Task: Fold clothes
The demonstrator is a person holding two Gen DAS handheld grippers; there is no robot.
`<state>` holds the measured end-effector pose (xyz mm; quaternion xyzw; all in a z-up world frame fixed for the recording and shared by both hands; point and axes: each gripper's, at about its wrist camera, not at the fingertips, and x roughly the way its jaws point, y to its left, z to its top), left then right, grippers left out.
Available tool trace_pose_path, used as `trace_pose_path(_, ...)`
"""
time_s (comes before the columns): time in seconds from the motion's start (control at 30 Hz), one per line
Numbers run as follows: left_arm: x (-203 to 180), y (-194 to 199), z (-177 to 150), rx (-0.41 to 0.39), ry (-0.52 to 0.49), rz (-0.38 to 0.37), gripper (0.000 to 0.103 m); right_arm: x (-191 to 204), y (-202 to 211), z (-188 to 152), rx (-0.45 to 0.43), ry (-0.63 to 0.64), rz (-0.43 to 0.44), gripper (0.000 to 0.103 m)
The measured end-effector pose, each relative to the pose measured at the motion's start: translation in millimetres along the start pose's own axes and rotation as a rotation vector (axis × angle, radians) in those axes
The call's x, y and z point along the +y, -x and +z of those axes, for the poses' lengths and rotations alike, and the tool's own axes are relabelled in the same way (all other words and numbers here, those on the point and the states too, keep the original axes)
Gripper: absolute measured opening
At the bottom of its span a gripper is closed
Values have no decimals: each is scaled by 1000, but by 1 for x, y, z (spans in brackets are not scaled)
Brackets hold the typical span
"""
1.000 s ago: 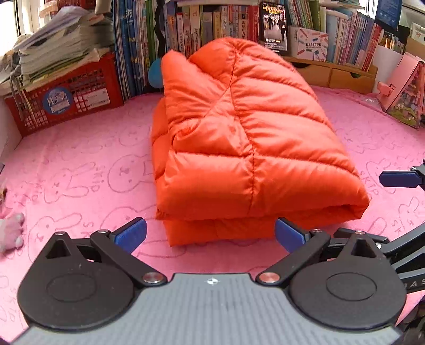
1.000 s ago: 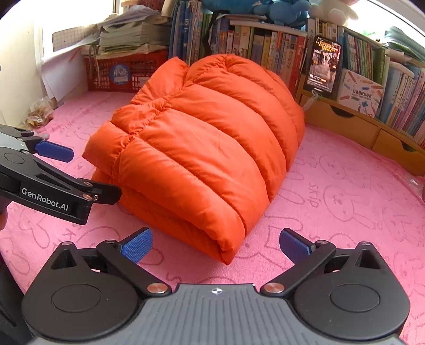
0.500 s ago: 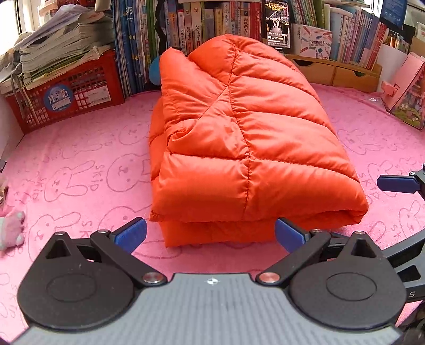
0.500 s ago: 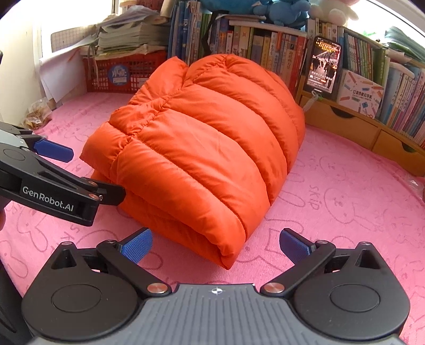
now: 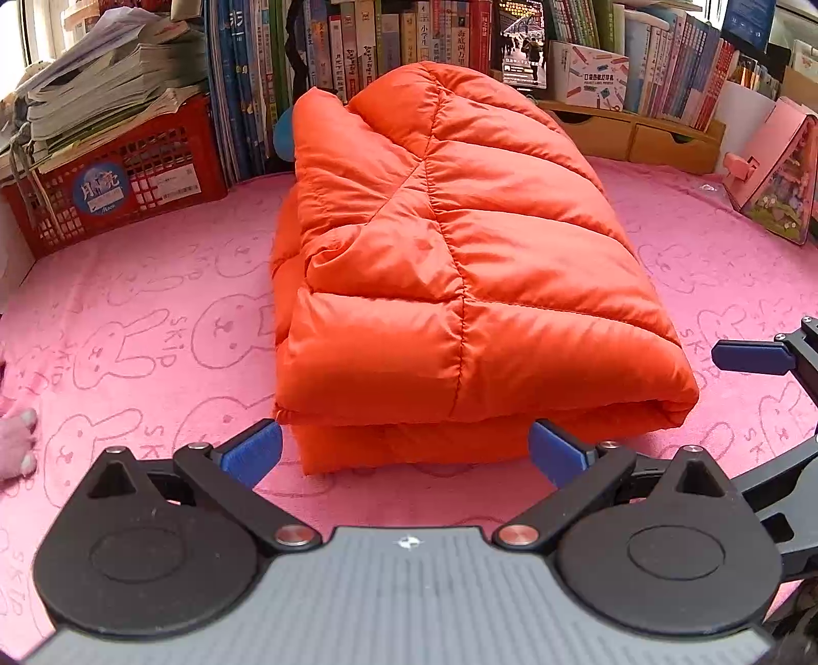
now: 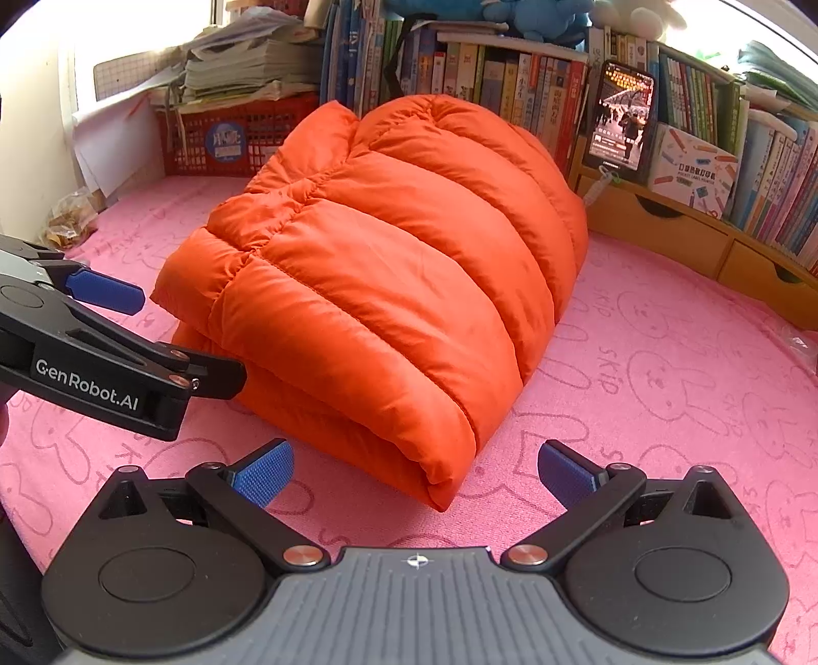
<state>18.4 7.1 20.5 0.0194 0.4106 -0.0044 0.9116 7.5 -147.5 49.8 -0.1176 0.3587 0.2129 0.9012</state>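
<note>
An orange quilted puffer jacket [image 5: 450, 276] lies folded into a thick stack on the pink rabbit-print cloth [image 5: 153, 327]; the right wrist view shows the jacket [image 6: 388, 286] from its corner. My left gripper [image 5: 404, 452] is open just in front of the folded near edge, holding nothing. My right gripper [image 6: 416, 473] is open too, facing the jacket's near corner, with nothing between its blue pads. The right gripper's fingertip [image 5: 751, 357] pokes in at the right edge of the left wrist view. The left gripper's black body [image 6: 102, 353] lies close beside the jacket's left side.
A red basket [image 5: 112, 184] piled with papers stands at the back left. Books [image 5: 388, 46] line the back, with wooden drawers [image 6: 690, 240] and a phone [image 6: 621, 120] to the right. A pink house-shaped box [image 5: 777, 179] sits far right. A pink plush toy [image 5: 15, 435] lies at the left edge.
Both grippers have drawn back slightly from the jacket and stayed open. The folded jacket has not changed shape.
</note>
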Motion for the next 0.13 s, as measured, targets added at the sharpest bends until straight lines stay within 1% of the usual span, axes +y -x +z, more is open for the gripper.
trace_pose_path(0.13, 0, -1, 0, 3, -3, 4, 103, 2, 0, 0, 0, 1, 1, 103)
